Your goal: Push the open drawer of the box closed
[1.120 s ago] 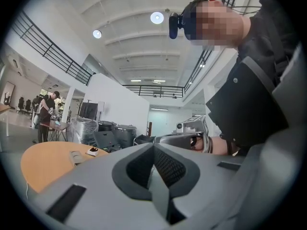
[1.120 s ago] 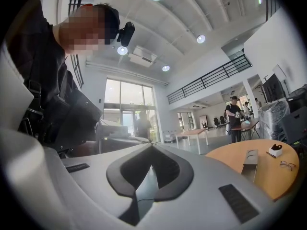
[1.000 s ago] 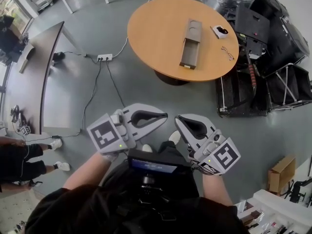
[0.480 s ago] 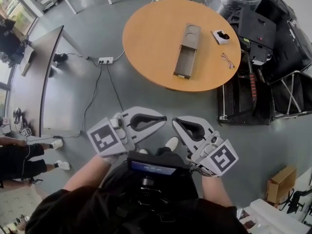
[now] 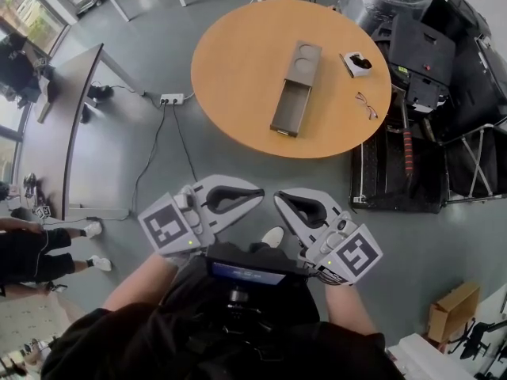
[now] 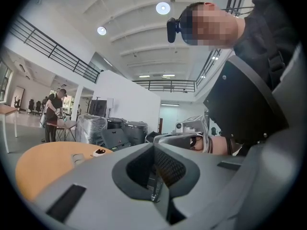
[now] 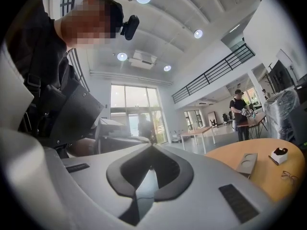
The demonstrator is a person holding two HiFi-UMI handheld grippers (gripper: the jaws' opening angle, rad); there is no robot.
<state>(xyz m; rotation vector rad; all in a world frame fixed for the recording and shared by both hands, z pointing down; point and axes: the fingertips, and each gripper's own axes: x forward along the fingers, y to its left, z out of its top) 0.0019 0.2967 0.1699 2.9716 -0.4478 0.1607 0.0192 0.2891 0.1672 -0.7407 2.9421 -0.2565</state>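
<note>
A long grey box point(image 5: 301, 63) lies on the round wooden table point(image 5: 238, 62), its top showing two round recesses. Its drawer point(image 5: 285, 109) stands pulled out toward me, and I see nothing inside it. Both grippers hang close to my body, well short of the table. My left gripper point(image 5: 258, 194) is shut with nothing in it, and so is my right gripper point(image 5: 278, 199). The tips of the two point toward each other. The box shows small and far off in the right gripper view point(image 7: 244, 163) and the left gripper view point(image 6: 76, 158).
On the table lie a small white holder with a black item point(image 5: 358, 62) and a pair of glasses point(image 5: 366, 105). Black cases point(image 5: 424, 50) crowd the table's right side. A power strip with cables point(image 5: 170, 98) lies on the floor, beside a dark table point(image 5: 55, 125). A person's legs point(image 5: 36, 256) show far left.
The table and box have slid lower and nearer in the head view as I come closer. Both grippers have stayed shut in front of my body.
</note>
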